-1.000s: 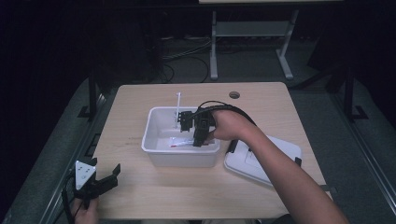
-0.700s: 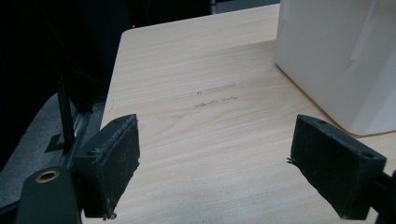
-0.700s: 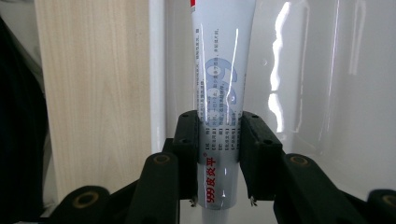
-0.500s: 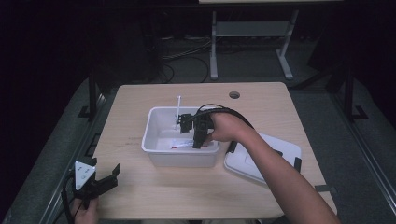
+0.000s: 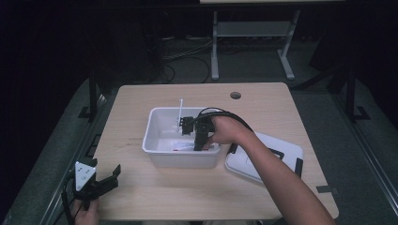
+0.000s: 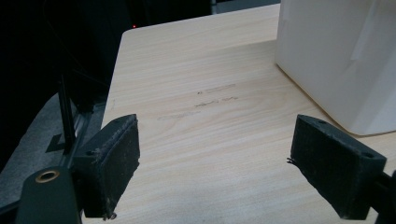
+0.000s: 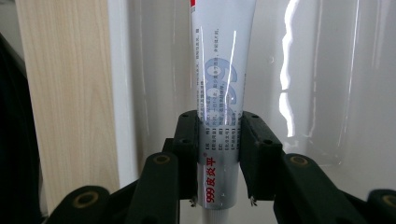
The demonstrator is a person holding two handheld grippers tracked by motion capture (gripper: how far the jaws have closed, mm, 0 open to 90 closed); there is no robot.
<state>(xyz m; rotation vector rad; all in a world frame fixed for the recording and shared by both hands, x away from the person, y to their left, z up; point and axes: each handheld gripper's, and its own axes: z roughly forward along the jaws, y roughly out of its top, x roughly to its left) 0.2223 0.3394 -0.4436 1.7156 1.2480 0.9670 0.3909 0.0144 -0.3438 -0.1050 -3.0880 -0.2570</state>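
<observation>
The tube [image 7: 218, 121] sits clamped between the pads of the right tongs [image 7: 217, 154], standing up the middle of the right gripper view, its silvery body printed with red and blue lettering. Behind it is the glossy inside of the white bin [image 5: 157, 117]. In the high view, the right tongs [image 5: 199, 143] dip into that bin at the centre of the frame, and the bin rests on the pale wooden counter [image 5: 263, 108]. A white lid [image 5: 267, 157] lies just right of the bin (flat on the counter). The left tongs [image 5: 105, 180] wait at the lower left, jaws spread wide with nothing between them.
</observation>
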